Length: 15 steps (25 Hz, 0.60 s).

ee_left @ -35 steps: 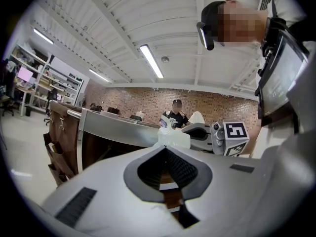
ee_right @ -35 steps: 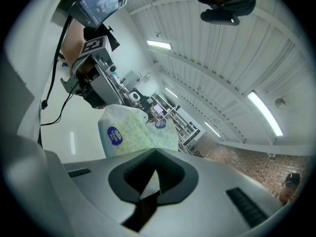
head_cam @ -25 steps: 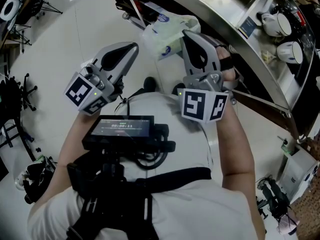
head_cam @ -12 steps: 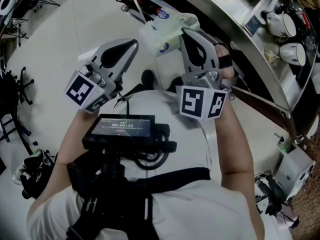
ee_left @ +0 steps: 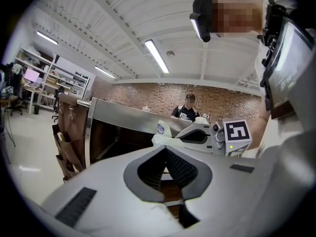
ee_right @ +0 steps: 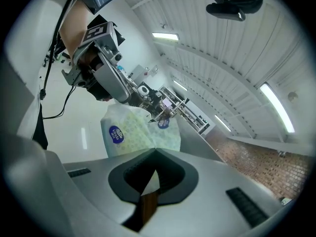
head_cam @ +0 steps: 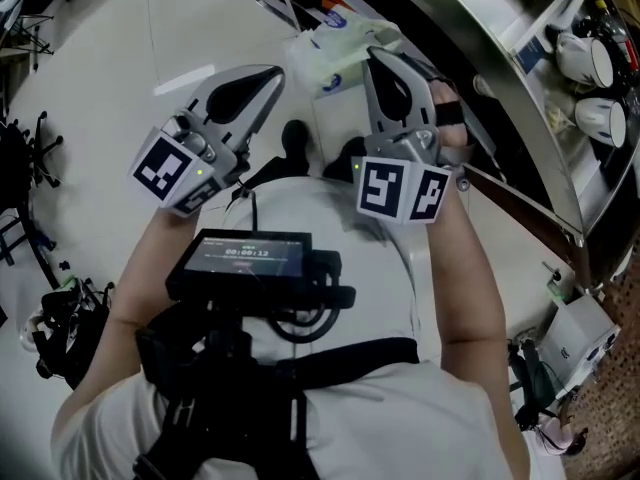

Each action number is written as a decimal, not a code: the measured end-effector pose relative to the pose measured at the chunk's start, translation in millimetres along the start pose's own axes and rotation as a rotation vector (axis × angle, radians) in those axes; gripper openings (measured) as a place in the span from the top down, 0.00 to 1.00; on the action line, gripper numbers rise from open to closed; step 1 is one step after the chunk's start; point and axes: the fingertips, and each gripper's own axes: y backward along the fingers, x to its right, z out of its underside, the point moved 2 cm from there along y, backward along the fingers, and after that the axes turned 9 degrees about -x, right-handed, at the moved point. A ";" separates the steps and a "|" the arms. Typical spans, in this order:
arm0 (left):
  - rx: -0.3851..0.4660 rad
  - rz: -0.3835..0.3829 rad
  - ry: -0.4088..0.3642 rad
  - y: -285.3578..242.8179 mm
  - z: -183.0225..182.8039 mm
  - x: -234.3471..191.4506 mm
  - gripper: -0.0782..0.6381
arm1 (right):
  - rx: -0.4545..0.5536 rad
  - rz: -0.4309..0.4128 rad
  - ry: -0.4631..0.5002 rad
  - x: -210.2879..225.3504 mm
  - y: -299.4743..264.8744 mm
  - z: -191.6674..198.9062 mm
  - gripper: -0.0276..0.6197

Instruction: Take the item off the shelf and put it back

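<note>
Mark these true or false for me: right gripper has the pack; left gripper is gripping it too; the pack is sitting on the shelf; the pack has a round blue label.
1. The right gripper is shut on the pack. True: it pinches the wrapper's edge.
2. The left gripper grips the pack too. False: its jaws are shut on nothing, and it is clear of the pack.
3. The pack sits on the shelf. False: it hangs from the right gripper above the floor, beside the shelf.
4. The pack has a round blue label. True.
</note>
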 end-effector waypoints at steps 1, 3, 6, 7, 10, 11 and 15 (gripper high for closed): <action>0.003 -0.004 0.000 -0.8 2.7 -1.1 0.90 | -0.005 -0.004 0.004 -1.4 -2.2 2.0 0.94; 0.010 -0.010 -0.002 -2.9 9.4 -4.5 0.90 | -0.022 -0.001 0.012 -4.1 -7.3 7.6 0.94; 0.005 -0.015 0.015 -4.0 20.5 -4.8 0.90 | -0.067 0.007 0.028 -11.9 -15.1 19.9 0.94; 0.003 -0.018 0.018 -3.9 23.7 -4.5 0.90 | -0.083 0.006 0.034 -14.7 -17.4 24.4 0.94; -0.004 -0.010 0.046 -4.1 27.7 -2.2 0.90 | -0.130 0.000 0.051 -23.1 -25.8 35.9 0.94; -0.010 -0.002 0.061 -4.7 27.6 -0.6 0.90 | -0.143 -0.003 0.056 -26.2 -29.6 39.0 0.94; -0.025 0.016 0.084 -8.7 38.7 3.4 0.90 | -0.199 -0.011 0.087 -34.4 -42.8 58.5 0.94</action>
